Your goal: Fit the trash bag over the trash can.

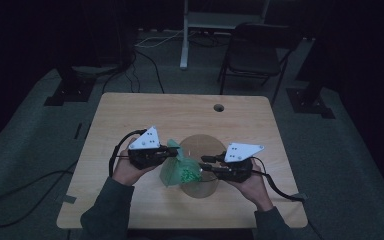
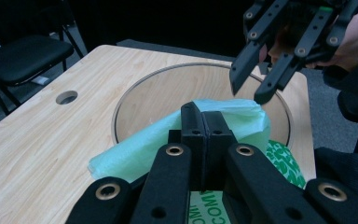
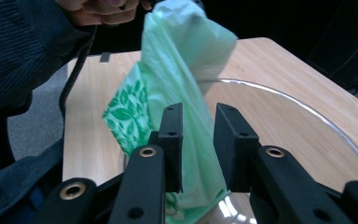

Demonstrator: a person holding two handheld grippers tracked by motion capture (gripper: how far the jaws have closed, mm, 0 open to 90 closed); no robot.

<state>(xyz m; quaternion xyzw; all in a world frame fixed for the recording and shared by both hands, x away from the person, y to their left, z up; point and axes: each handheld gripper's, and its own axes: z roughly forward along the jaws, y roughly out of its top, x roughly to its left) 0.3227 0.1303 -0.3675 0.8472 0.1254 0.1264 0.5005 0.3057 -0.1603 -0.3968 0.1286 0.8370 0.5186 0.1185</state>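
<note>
Green plastic bag (image 1: 179, 169) pinched in left gripper (image 1: 171, 151) over glass bowl (image 1: 206, 145) | right gripper (image 1: 203, 164), 3 o'clock, jaws apart astride it | opening appears still undone.

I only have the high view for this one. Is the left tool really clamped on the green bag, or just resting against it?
Observer: Clamped. In the left gripper view the left tool has its jaws shut together on a fold of the green bag.
Operator: And the right tool?
Observer: In the right gripper view the right tool is open, jaws apart, with the bag hanging between them.
Operator: What is the round thing underneath?
Observer: A clear glass bowl; its rim shows plainly in both gripper views.
</note>
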